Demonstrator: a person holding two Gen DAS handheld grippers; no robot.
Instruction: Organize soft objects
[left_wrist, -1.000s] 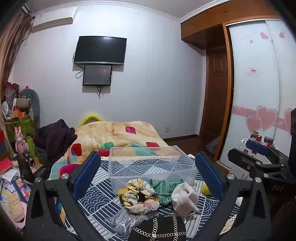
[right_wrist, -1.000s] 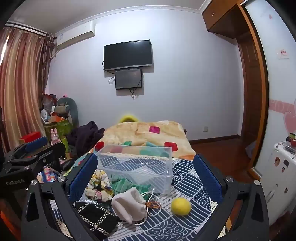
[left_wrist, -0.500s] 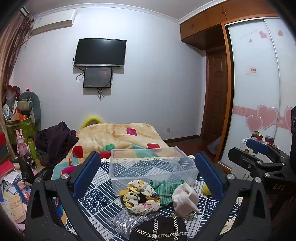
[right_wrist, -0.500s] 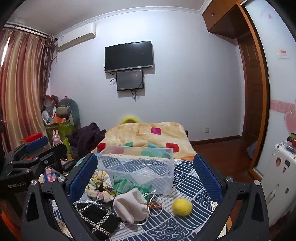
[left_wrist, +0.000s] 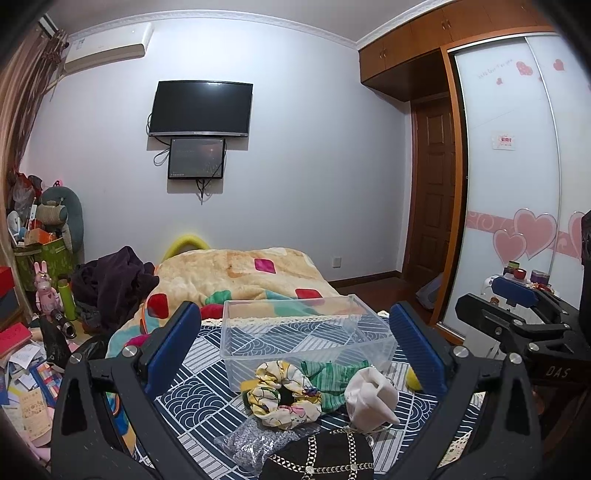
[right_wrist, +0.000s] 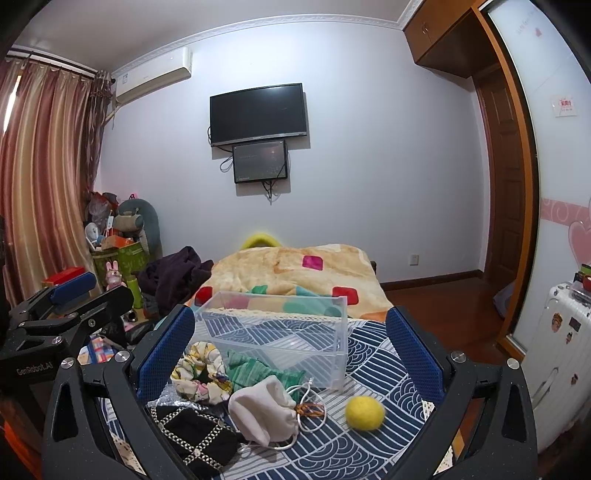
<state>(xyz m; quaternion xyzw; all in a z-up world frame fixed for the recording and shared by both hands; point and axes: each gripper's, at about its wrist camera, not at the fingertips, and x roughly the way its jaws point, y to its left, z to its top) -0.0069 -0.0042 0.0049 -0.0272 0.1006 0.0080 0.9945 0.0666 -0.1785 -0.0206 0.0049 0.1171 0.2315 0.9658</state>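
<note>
Both grippers, left gripper (left_wrist: 295, 347) and right gripper (right_wrist: 290, 345), spread wide, holding nothing; clear plastic box (right_wrist: 280, 338) at 12 o'clock, ready for the yellow felt ball (right_wrist: 364, 412).

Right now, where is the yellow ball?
In the right wrist view the yellow ball lies on the patterned cloth, right of the white pouch and in front of the clear box, touching neither.

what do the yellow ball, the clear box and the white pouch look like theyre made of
Yellow ball: probably felted wool or similar fibre; its surface is matte and fuzzy.
Clear box: seemingly rigid transparent plastic; the patterned cloth shows through its glossy walls.
White pouch: soft woven fabric, likely cotton; it is matte, creased, with a cord.
</note>
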